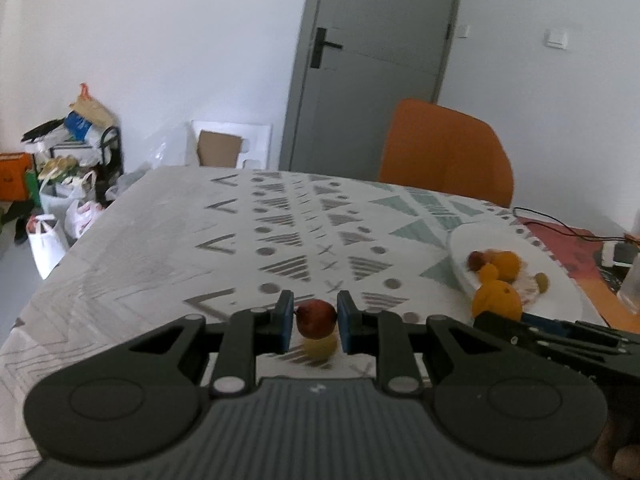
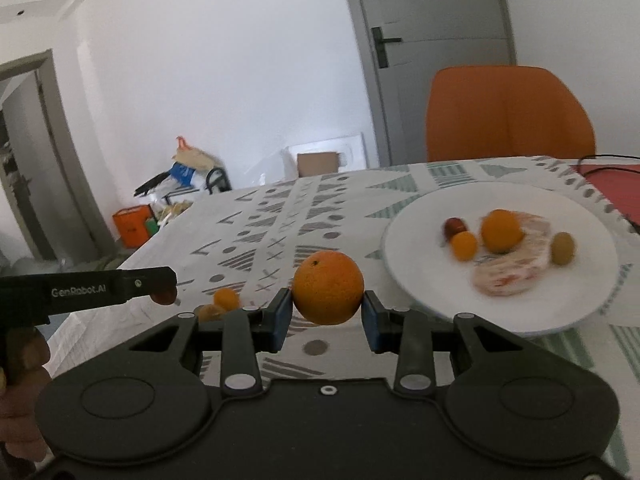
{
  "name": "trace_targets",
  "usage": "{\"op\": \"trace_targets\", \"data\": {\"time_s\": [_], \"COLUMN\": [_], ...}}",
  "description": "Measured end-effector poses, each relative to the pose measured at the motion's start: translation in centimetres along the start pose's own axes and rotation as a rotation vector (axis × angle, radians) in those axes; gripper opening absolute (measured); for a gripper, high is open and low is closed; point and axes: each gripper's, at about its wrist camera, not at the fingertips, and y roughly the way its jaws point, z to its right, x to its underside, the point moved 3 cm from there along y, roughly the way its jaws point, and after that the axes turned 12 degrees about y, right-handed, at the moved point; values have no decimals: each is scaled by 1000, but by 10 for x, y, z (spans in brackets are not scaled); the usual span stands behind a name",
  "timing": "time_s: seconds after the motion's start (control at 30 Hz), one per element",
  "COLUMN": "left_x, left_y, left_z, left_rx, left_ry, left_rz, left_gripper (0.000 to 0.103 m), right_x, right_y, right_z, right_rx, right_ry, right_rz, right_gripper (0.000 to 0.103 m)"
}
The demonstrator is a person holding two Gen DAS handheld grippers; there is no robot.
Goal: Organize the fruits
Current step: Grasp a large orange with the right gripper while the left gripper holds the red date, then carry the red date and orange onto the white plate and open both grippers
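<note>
Both fruits are lifted off the tablecloth (image 1: 160, 216), the left gripper (image 1: 313, 322) pinching a red fruit (image 1: 316, 318), the right gripper (image 2: 327, 312) clamping an orange (image 2: 328, 287), probably next carried right to the plate (image 2: 420, 216).

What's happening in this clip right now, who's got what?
A person holds a claw in each hand over a patterned tablecloth. The left claw is shut on a small dark red fruit, and the right claw grips a large orange, both lifted off the cloth. A white plate to the right already holds two smaller oranges, a red fruit and a green one. A few small orange fruits remain on the cloth.
</note>
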Motion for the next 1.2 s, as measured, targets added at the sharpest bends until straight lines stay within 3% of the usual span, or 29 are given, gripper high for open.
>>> {"op": "trace_targets", "data": {"time_s": [0.6, 1.2], "left_x": [-21, -40], "left_y": [21, 51], "left_z": [59, 108], "left_rx": [60, 108], "left_ry": [101, 184], "left_rz": [9, 0], "left_gripper": [22, 22], "right_x": [-19, -34], "right_y": [-24, -20], "right_z": [63, 115], "right_rx": [78, 133], "right_ry": [106, 189], "right_rz": [78, 102], "right_gripper": [35, 36]}}
